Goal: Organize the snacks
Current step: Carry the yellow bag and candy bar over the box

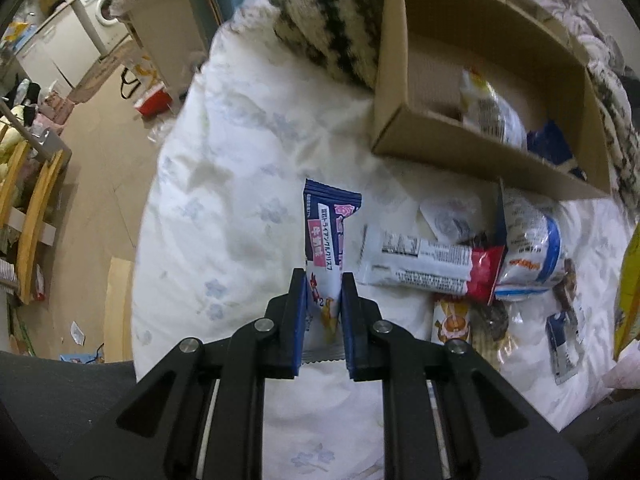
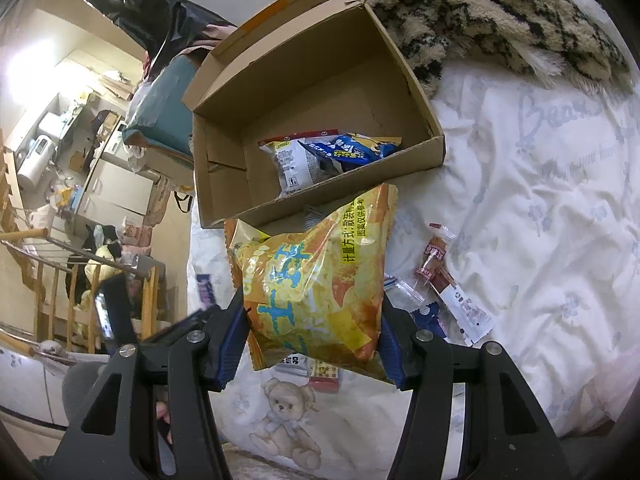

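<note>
My left gripper (image 1: 323, 280) is shut on a blue, white and pink snack packet (image 1: 326, 236), which hangs above the white duvet (image 1: 224, 184). My right gripper (image 2: 312, 320) is shut on a puffy yellow chip bag (image 2: 316, 280), held above the bed in front of the open cardboard box (image 2: 400, 68). That box (image 1: 472, 160) lies at the upper right of the left wrist view. It holds a white-and-yellow bag (image 2: 294, 162) and a blue packet (image 2: 352, 148). More snacks lie loose on the duvet: a white bar with a red end (image 1: 428, 266) and a white-and-blue bag (image 1: 528, 252).
A cream and black patterned blanket (image 2: 500, 12) lies behind the box. Small wrapped sweets (image 2: 452, 292) are scattered on the duvet (image 2: 540, 208) to the right. The bed's left edge drops to a cluttered floor with a wooden rack (image 1: 32, 216) and a washing machine (image 1: 106, 12).
</note>
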`<action>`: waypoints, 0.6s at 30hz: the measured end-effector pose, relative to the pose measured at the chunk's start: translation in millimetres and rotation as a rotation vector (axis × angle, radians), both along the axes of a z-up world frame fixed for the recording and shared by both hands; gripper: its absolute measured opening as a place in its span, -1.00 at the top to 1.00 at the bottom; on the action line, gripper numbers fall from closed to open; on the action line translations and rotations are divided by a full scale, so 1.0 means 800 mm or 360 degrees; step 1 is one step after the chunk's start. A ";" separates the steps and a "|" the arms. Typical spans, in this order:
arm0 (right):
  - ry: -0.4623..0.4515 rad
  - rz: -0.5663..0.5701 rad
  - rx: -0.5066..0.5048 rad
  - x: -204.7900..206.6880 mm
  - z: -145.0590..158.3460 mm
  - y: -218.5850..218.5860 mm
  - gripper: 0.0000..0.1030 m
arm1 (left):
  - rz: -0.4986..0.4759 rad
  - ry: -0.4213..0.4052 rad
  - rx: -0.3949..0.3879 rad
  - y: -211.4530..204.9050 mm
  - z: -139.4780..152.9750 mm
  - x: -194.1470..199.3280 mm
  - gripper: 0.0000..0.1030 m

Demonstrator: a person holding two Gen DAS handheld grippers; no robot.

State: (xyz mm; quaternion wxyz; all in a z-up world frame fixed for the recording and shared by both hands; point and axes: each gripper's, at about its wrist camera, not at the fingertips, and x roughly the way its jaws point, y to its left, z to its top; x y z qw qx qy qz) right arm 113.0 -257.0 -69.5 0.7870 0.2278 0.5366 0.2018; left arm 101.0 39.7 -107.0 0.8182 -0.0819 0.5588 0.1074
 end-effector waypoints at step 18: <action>-0.0140 -0.0050 0.0166 -0.030 0.061 -0.017 -0.14 | -0.0237 -0.0316 -0.0027 -0.018 0.134 -0.026 0.75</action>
